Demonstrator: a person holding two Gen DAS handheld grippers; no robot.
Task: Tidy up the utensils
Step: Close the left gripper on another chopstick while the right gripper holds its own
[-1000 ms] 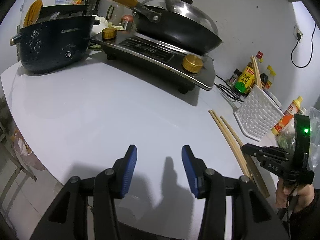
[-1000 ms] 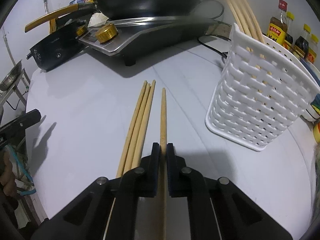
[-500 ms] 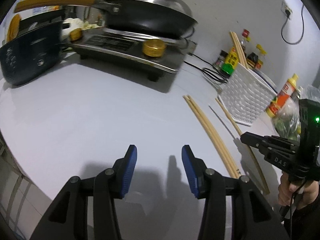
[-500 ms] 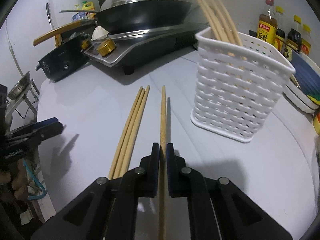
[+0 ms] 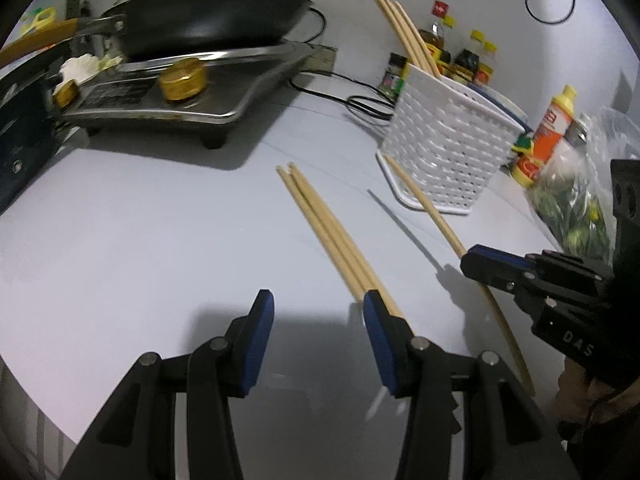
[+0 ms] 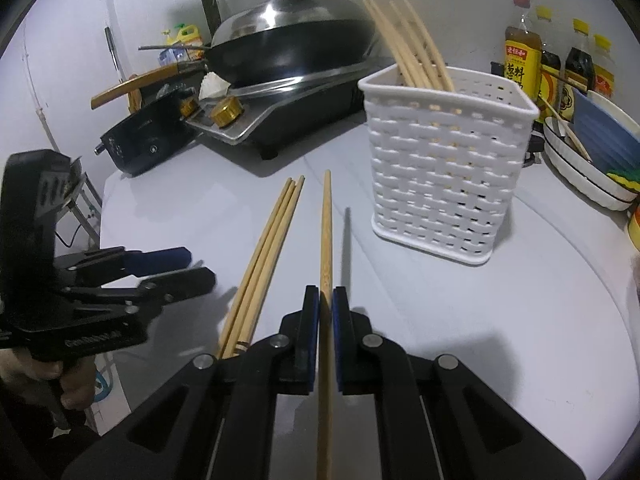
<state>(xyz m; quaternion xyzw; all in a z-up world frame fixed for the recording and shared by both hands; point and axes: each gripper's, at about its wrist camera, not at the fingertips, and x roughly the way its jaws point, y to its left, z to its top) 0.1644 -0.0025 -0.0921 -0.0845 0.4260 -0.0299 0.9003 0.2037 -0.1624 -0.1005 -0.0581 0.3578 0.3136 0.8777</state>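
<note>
My right gripper (image 6: 326, 300) is shut on a single wooden chopstick (image 6: 326, 232) and holds it lifted off the white table, tip pointing away; it also shows in the left wrist view (image 5: 436, 220). Three more chopsticks (image 6: 266, 248) lie together on the table just left of it, also seen in the left wrist view (image 5: 328, 236). A white woven basket (image 6: 444, 160) stands to the right ahead with several chopsticks (image 6: 412, 48) upright in it. My left gripper (image 5: 318, 312) is open and empty, its right finger beside the near ends of the lying chopsticks.
A black wok with steel lid (image 6: 292, 36) sits on a cooker (image 6: 276, 112) at the back. A dark appliance (image 6: 144, 140) stands left of it. Sauce bottles (image 6: 552, 64) and stacked dishes (image 6: 592, 152) are at the right. A black cable (image 5: 360, 96) lies behind the basket.
My right gripper has raised the single chopstick off the table. My left gripper has moved right, up to the three lying chopsticks, still open.
</note>
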